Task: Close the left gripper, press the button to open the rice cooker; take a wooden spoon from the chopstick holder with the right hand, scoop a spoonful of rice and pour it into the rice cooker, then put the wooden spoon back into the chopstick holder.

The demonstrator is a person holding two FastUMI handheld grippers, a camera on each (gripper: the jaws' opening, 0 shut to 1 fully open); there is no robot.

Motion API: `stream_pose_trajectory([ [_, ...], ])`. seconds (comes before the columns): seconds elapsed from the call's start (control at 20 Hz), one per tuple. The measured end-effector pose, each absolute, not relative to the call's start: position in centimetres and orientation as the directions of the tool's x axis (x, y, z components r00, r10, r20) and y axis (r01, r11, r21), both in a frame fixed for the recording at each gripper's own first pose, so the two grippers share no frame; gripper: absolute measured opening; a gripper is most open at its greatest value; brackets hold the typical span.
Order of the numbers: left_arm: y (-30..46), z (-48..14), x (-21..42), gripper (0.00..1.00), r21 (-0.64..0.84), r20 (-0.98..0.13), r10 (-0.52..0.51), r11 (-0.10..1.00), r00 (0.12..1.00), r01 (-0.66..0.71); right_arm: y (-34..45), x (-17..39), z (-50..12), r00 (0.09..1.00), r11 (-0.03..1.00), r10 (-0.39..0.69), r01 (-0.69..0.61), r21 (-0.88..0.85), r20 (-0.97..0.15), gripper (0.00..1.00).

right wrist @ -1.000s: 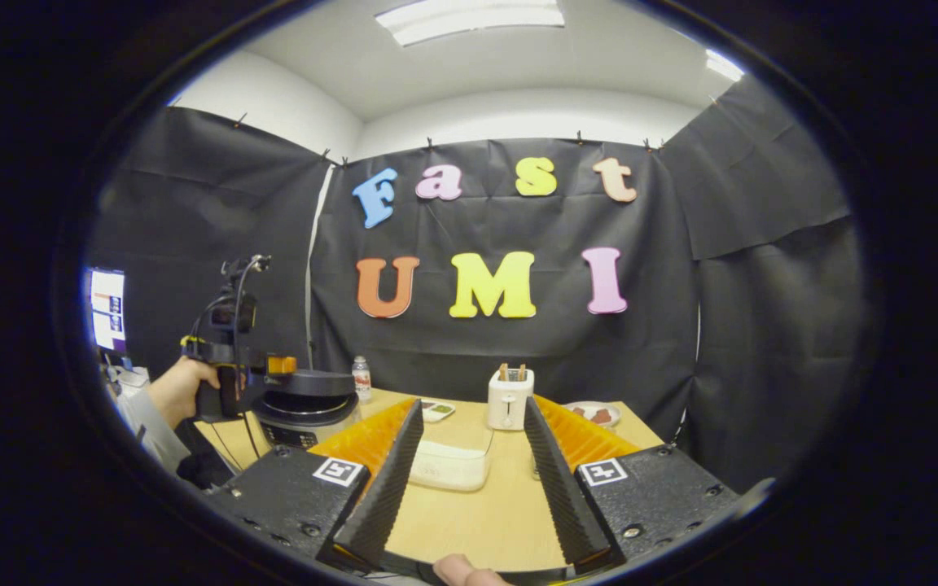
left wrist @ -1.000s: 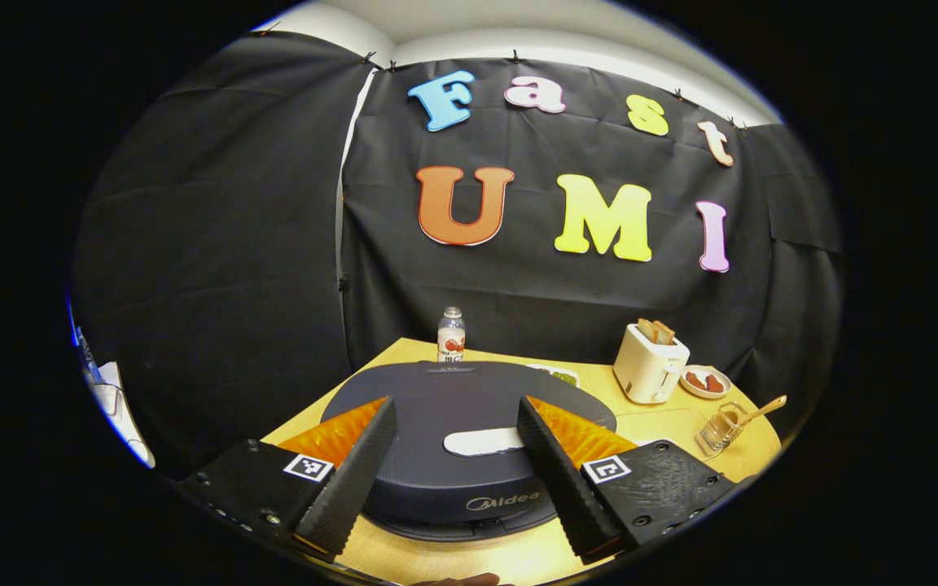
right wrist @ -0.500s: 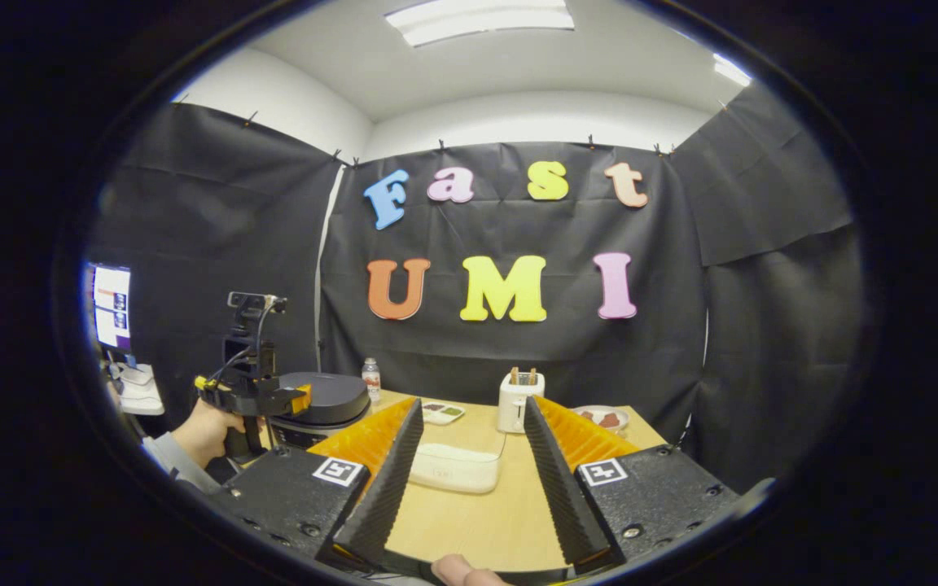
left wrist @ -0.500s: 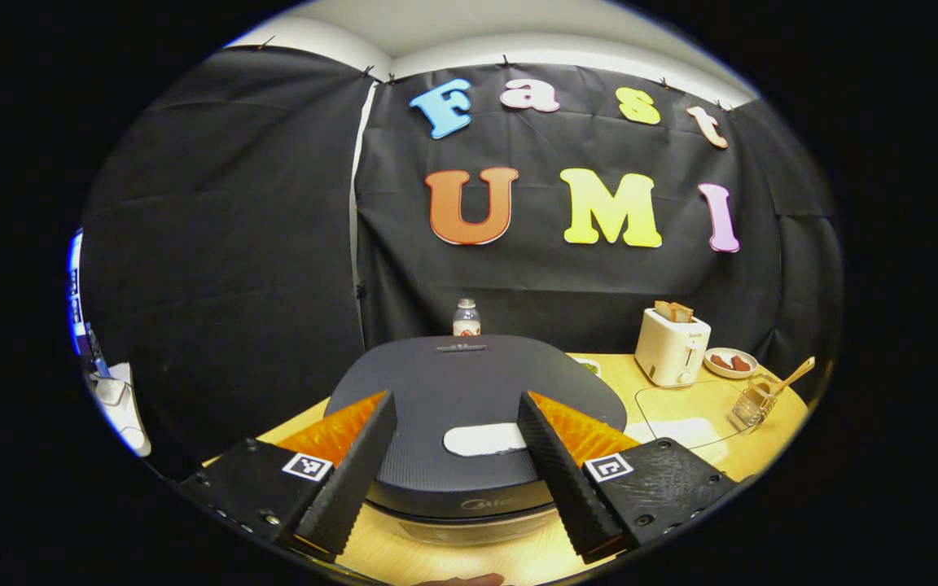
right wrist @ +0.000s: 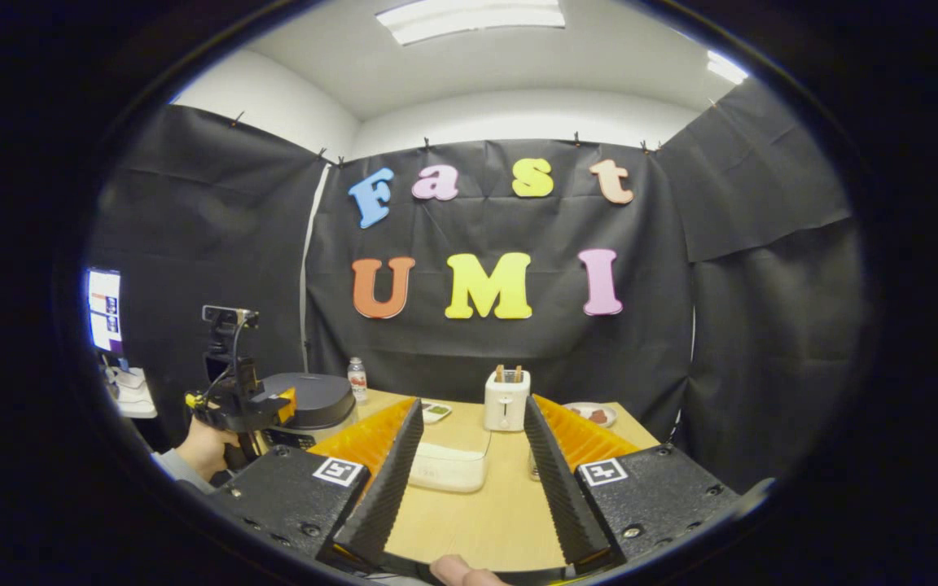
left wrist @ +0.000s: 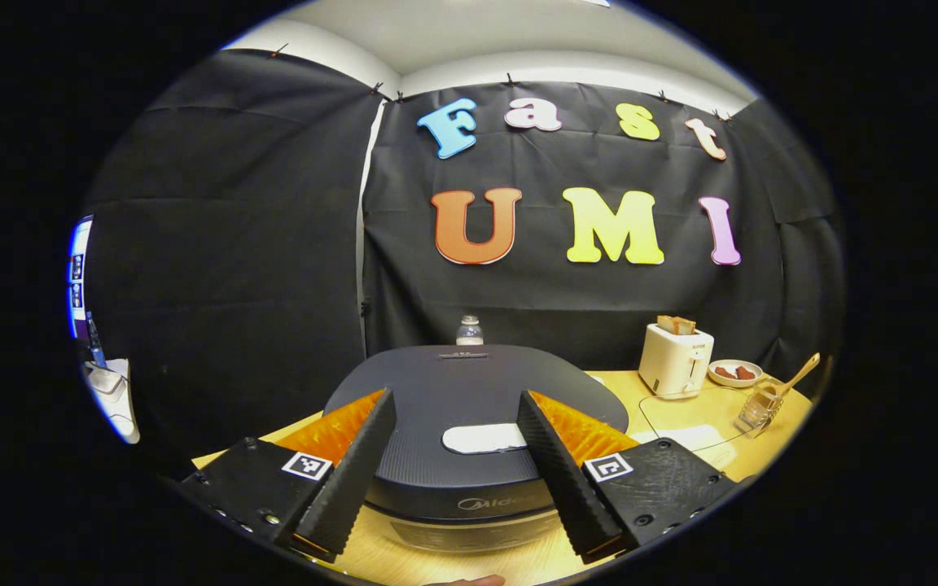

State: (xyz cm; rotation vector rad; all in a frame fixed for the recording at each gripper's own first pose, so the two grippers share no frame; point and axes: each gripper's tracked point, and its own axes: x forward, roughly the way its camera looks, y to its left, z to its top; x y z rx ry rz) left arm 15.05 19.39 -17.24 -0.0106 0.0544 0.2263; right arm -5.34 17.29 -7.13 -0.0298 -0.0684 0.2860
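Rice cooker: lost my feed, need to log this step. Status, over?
Left gripper open, over lid. Right gripper open, holding nothing. Rice cooker shut, button unpressed. Nothing in the way.

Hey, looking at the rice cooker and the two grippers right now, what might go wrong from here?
1. The left gripper is open, its fingers straddling the pale button on the rice cooker lid; pressing now may miss it.
2. The lid may swing up into the gripper once released.
3. The wooden spoon leans in the chopstick holder near the table edge; a clumsy pull by the open right gripper might tip it.
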Motion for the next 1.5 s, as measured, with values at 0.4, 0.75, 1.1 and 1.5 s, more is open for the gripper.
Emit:
stream_pose_trajectory([
  [0.4,18.3,-14.6,13.6,0.95,-0.030,-0.133,0.201,0.978,0.971,-0.207,16.1,-4.6,-5.5,0.965,0.968,0.251,-0.250,-0.031,0.079,0.82],
  [0.75,13.9,-7.1,8.5,0.94,-0.038,-0.113,0.143,0.988,0.983,-0.148,15.1,-3.5,-4.3,0.972,0.975,0.222,-0.220,-0.037,0.070,0.82],
  [1.1,8.5,-2.8,2.0,0.94,-0.007,-0.068,0.062,0.998,0.996,-0.063,12.6,-2.8,-3.0,0.983,0.985,0.172,-0.172,-0.010,0.058,0.82],
  [1.5,4.1,-4.1,-3.9,0.95,-0.027,-0.051,-0.038,0.999,0.998,0.037,11.3,-3.6,-4.9,0.985,0.985,0.171,-0.171,-0.007,0.004,0.81],
])
